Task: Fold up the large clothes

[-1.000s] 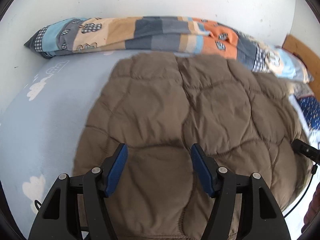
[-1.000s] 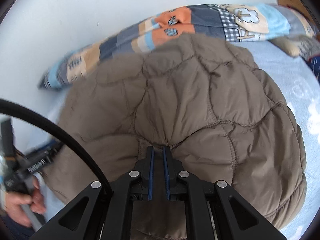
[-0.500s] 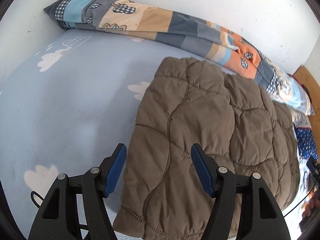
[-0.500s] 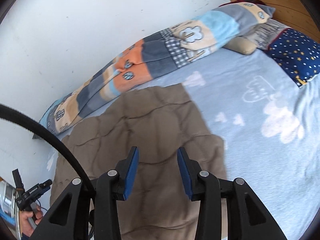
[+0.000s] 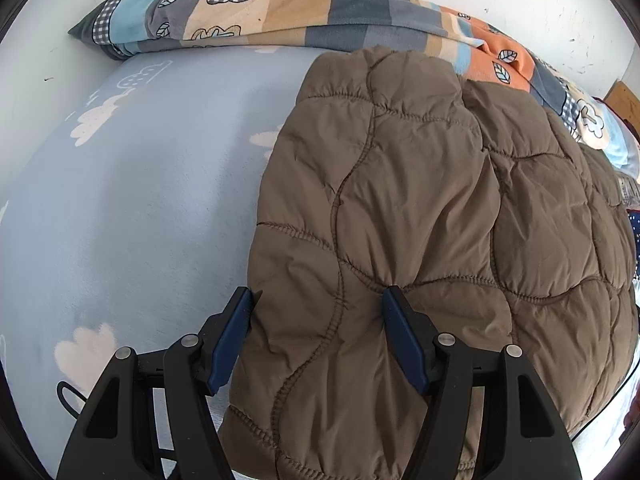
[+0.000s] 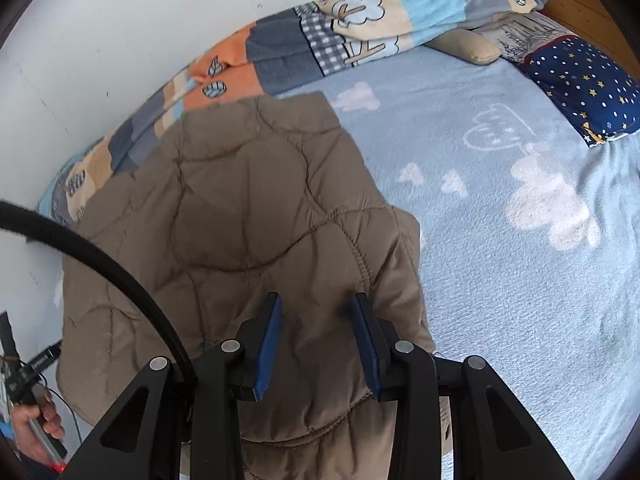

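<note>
Left gripper (image 5: 318, 334) gapes over the quilted jacket's (image 5: 420, 216) sleeve on the bed (image 5: 140, 200); right gripper (image 6: 316, 346) narrows over the jacket's edge, closing, nothing pinched yet, lining up a fold.

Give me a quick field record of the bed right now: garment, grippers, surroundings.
garment: brown quilted jacket, folded, lying on the bed
surface: light blue cloud-print sheet
left gripper: open, jaws astride the jacket's near left edge, no grip seen
right gripper: jaws closing, over the jacket's near right edge, pads not pressing on fabric
along wall: patchwork blanket, rolled lengthwise
head end: navy star-print pillow
</note>
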The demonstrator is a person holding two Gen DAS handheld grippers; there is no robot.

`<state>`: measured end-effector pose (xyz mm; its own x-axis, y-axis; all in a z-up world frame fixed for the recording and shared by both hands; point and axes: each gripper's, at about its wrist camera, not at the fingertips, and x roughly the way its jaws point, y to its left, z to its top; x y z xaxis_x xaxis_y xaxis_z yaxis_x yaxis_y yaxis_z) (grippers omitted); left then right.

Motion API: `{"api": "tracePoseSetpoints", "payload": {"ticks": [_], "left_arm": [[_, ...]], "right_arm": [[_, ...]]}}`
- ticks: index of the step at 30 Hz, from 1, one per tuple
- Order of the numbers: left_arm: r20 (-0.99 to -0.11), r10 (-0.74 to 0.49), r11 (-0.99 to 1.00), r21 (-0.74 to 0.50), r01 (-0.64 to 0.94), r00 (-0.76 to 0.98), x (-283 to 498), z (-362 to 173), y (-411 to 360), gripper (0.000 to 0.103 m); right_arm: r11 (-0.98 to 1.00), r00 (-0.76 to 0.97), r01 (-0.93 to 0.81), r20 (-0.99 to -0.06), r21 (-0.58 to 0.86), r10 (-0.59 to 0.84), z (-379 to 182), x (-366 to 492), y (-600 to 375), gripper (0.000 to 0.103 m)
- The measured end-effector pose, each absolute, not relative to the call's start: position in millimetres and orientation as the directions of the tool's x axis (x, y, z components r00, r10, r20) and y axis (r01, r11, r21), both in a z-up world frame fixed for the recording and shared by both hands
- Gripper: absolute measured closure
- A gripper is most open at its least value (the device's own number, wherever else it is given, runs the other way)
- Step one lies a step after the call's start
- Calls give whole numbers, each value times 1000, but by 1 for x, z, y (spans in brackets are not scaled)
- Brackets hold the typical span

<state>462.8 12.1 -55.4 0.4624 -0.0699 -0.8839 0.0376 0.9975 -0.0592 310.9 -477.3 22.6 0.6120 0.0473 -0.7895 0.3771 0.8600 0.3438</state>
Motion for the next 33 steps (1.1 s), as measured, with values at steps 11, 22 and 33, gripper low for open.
{"api": "tracePoseSetpoints", "payload": {"ticks": [11,22,33], "left_arm": [[-889,-91,996,-84,35,449,464,-63,17,31],[-893,-169,982,-189,-7,417,469,-73,32,28],[-847,-196,974,-227,-3,495,468,-21,65,26]], "right_arm": [[876,571,370,-819,309,47,8,318,-471,64],[875,568,364,-820,320,64,3,320,-473,64],[855,635,349,-768,384,86,36,308,-486,46]]}}
